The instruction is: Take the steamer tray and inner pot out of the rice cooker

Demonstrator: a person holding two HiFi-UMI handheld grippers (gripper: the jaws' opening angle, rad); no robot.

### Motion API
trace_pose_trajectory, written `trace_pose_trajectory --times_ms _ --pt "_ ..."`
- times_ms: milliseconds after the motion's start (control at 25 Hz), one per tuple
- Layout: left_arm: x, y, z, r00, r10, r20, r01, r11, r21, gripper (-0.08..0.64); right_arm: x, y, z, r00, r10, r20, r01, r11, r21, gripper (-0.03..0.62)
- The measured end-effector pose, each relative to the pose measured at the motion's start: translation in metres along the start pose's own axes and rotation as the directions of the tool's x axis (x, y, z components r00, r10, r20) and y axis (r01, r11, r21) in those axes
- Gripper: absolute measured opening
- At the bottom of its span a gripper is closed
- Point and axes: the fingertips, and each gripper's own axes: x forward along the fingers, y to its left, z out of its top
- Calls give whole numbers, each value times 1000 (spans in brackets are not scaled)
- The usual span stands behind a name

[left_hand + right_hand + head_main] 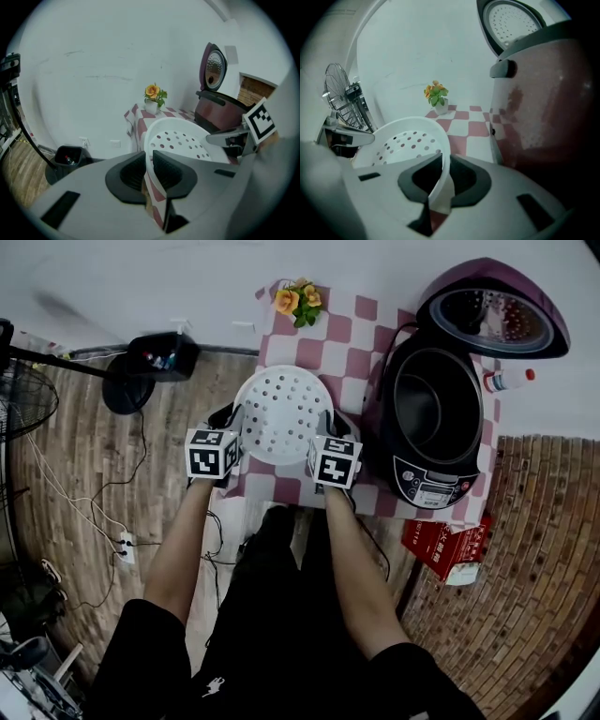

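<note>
The white perforated steamer tray (281, 413) is over the red-and-white checkered cloth (361, 334), left of the rice cooker (433, 479). Whether it touches the cloth I cannot tell. My left gripper (232, 420) is shut on the tray's left rim, and my right gripper (328, 425) is shut on its right rim. In the left gripper view the rim (149, 154) runs between the dark pads. The right gripper view shows the rim (443, 164) pinched the same way. The cooker's lid (494, 315) stands open, and the dark inner pot (427, 401) sits inside the cooker.
A small vase of orange flowers (298, 301) stands at the back of the table. A bottle (506, 381) lies right of the cooker, and a red box (445, 545) is on the floor below it. A fan (23, 399), black bin (161, 357) and cables are at the left.
</note>
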Motion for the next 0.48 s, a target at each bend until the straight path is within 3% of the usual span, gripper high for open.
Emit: trace_pose_trajectory --times_ms 480 --pt "12 0 -2 1000 11 -28 -11 1000 8 57 9 -6 -10 1000 1 -29 -1 1000 0 40"
